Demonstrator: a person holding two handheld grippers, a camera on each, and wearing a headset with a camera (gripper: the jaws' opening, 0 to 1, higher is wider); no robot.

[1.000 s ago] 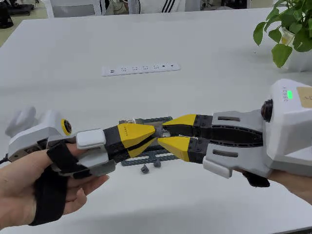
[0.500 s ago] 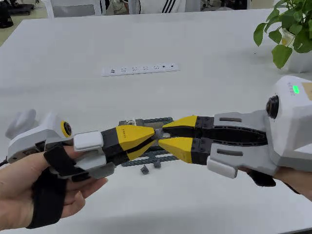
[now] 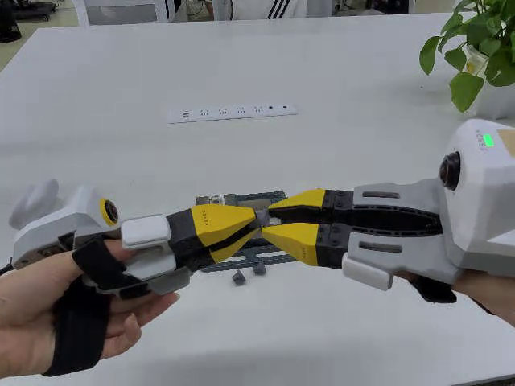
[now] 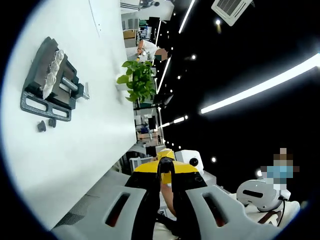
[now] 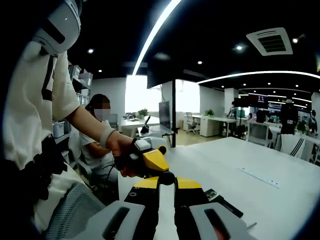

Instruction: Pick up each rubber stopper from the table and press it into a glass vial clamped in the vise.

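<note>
Above the desk's (image 3: 322, 96) near edge, the left gripper's (image 3: 253, 222) jaws pinch a rubber stopper (image 3: 261, 215). The right gripper's (image 3: 268, 224) narrow jaws seem to grip it too, over the vise (image 4: 41, 65).

Left hand-held gripper (image 3: 251, 220), right hand-held gripper (image 3: 268, 219): yellow tips, black links, grey-white shells; black hand strap (image 3: 87, 299).

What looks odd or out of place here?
One stopper is pinched in mid-air where the tips of the left tongs and right tongs meet, clear of the vise. Which tongs actually grip it I cannot tell. Two more stoppers lie loose on the table beside the vise.
</note>
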